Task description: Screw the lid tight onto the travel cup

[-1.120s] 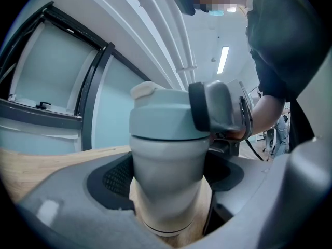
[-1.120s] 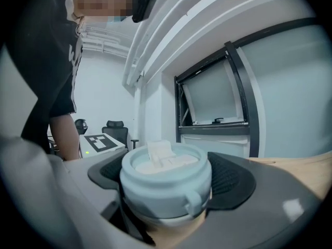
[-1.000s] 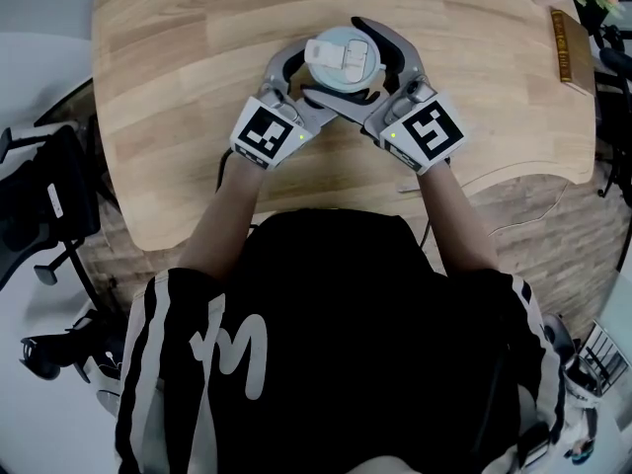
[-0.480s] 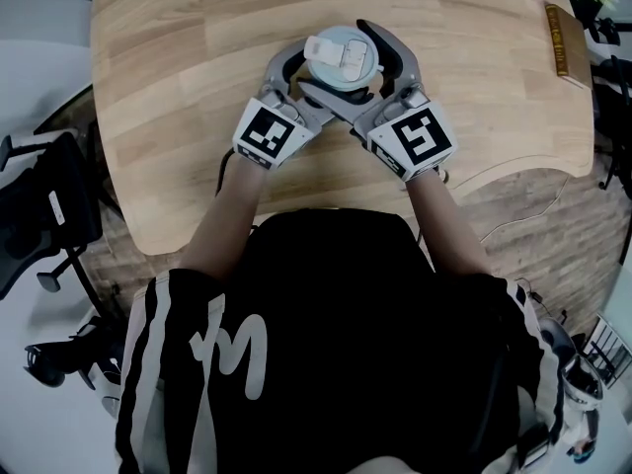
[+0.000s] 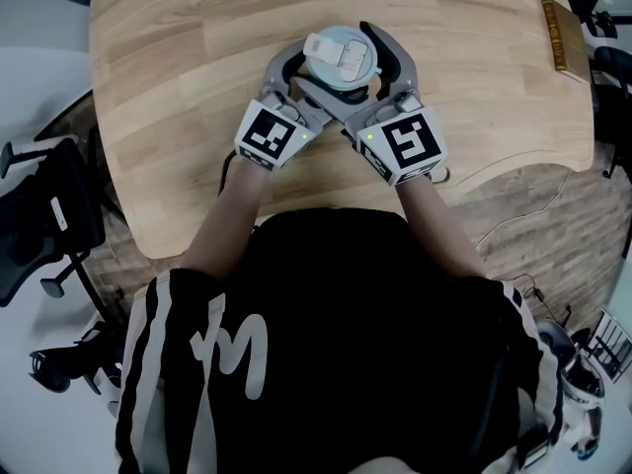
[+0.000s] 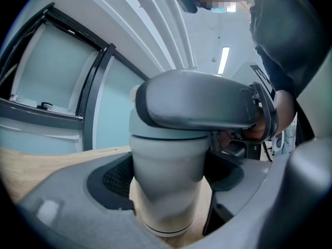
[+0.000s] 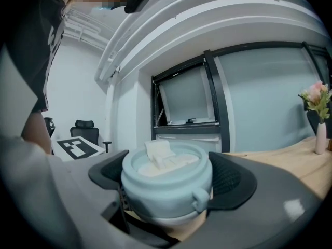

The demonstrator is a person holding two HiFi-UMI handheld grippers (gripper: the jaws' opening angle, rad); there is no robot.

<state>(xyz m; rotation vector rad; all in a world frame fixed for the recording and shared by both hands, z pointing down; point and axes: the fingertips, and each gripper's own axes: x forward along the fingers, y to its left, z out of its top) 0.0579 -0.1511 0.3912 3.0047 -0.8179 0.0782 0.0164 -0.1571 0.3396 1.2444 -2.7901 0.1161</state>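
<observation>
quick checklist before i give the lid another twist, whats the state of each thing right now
1. Left tongs clamped on the travel cup body, a pad on either side: ok.
2. Right tongs closed round the lid, pads against both sides: ok.
3. Travel cup upright with its base on the table: ok.
4. Lid sitting level on the cup, not cocked: ok, as far as the right gripper view shows.
5. Lid fully screwed down: cannot tell; the threads are hidden.
</observation>
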